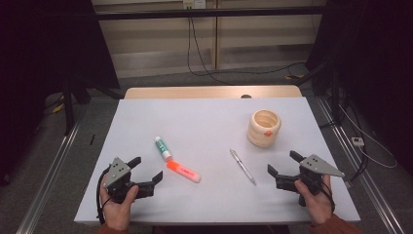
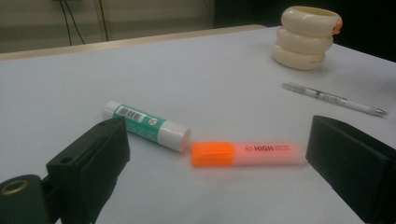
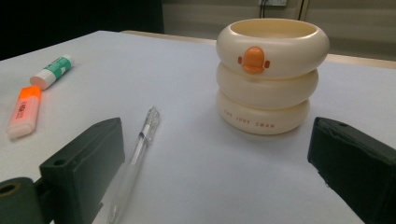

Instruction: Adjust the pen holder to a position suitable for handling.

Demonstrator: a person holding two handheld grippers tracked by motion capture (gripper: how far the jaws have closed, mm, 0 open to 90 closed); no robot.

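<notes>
Three writing things lie on the white surface in front of me: a green-and-white glue stick, an orange highlighter and a clear pen, with a cream ringed pen holder bearing a small orange duck bill standing upright beyond the pen. My left gripper rests low at the near left edge, jaws spread wide with nothing between them, pointing at the highlighter, which lies just beside the glue stick, their ends almost touching. My right gripper sits at the near right, jaws equally spread and bare, looking past the pen toward the holder. I judge this as the approach step, before any pick: nothing is lifted and the holder looks empty. The next move, I think, calls for sliding one gripper forward, straddling the highlighter or pen across its narrow width, and closing squarely so it does not roll away.
</notes>
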